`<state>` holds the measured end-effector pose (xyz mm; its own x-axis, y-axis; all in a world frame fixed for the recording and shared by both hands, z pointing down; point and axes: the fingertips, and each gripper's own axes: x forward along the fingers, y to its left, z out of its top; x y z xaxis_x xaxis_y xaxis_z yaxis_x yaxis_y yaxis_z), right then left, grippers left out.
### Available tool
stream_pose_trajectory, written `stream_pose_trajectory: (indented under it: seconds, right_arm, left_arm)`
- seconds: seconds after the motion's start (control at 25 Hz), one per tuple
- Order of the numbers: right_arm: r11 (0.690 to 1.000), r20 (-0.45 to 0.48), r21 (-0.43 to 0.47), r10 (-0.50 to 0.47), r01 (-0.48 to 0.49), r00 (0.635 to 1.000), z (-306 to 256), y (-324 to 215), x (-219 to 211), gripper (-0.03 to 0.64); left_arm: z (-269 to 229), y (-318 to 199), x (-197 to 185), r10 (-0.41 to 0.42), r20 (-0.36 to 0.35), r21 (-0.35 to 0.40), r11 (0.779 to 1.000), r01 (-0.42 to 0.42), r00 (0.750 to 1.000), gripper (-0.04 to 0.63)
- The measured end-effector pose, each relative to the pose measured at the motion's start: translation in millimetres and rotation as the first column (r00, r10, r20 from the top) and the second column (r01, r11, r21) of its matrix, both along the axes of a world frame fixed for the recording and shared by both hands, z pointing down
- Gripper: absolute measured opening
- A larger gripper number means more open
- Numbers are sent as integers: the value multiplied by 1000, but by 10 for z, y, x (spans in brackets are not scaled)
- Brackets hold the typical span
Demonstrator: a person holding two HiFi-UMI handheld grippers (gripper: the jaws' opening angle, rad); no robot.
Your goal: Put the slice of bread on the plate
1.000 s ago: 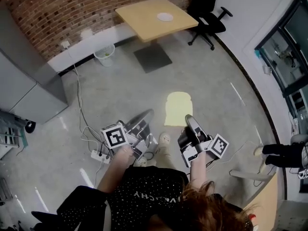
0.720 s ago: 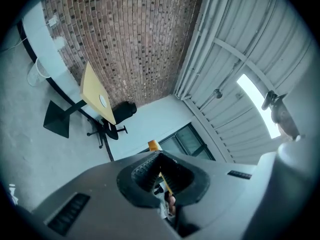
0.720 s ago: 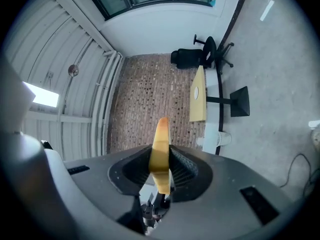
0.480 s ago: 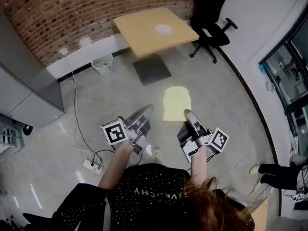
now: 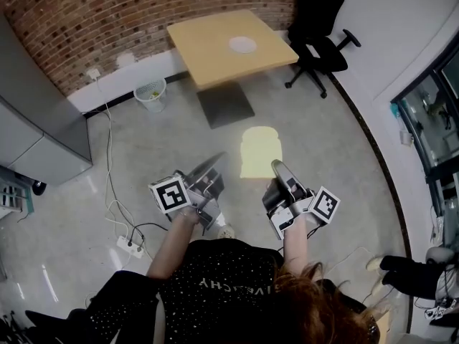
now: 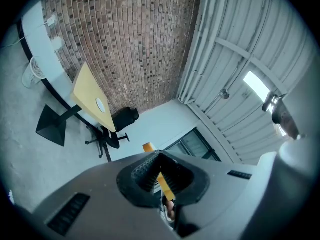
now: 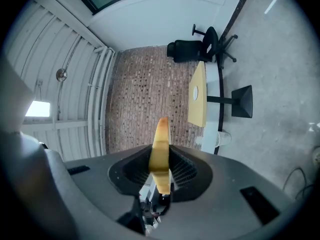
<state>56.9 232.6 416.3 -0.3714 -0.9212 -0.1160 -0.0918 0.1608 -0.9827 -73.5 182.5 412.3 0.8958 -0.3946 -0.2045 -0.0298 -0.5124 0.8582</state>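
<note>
A slice of bread (image 5: 260,151) lies flat in the air over the floor, with my right gripper (image 5: 276,169) shut on its near right corner. In the right gripper view the bread (image 7: 161,139) stands edge-on between the pads. My left gripper (image 5: 219,160) is level with it, just left of the slice, and a strip of floor shows between them in the head view. A thin yellow strip (image 6: 162,176) shows in the gap of the left jaws; I cannot tell if they touch it. The white plate (image 5: 242,45) sits on the wooden table (image 5: 208,34) ahead.
A black office chair (image 5: 319,38) stands right of the table, and the table's dark square base (image 5: 224,104) is on the floor. By the brick wall is a white bin (image 5: 150,92). Cables and a power strip (image 5: 129,246) lie at left. Another person's feet (image 5: 401,267) are at right.
The person has walked toward the table, which now sits nearer and larger. Both grippers and the bread moved along together, keeping their places to each other. The power strip has slid back.
</note>
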Motion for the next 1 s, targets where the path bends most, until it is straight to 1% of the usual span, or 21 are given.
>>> stream_pose_trajectory:
  seconds: [0.16, 0.32, 0.44, 0.48, 0.6, 0.76, 0.88, 1.0]
  right_arm:
    - [1000, 11, 0, -6, 6, 1000, 50, -9, 91, 98]
    - [1000, 16, -9, -13, 13, 1000, 96, 2, 94, 98]
    - [1000, 22, -21, -16, 16, 1000, 124, -2, 98, 98]
    - [1000, 23, -26, -16, 16, 1000, 136, -2, 96, 98]
    - [999, 27, -29, -12, 13, 1000, 155, 4, 99, 98]
    - [1000, 29, -23, -8, 9, 1000, 147, -1, 115, 98]
    - [1000, 32, -19, -7, 7, 999, 136, -39, 166, 98]
    - [1000, 31, -16, -11, 11, 999, 180, -53, 171, 98]
  left_arm:
    - [68, 28, 112, -5, -15, -38, 999, 4, 1000, 11]
    - [113, 28, 114, -11, 14, -9, 1000, 11, 1000, 11]
    - [144, 35, 141, -8, -4, -57, 998, 8, 1000, 11]
    - [149, 32, 141, -8, -3, -60, 998, 8, 1000, 11]
    - [154, 10, 130, -11, 15, -32, 999, 11, 1000, 11]
    - [143, 10, 135, -10, 15, -34, 999, 11, 1000, 11]
    - [126, 2, 180, -8, 5, -50, 999, 8, 1000, 11]
    - [156, 11, 179, -10, 8, -42, 999, 10, 1000, 11]
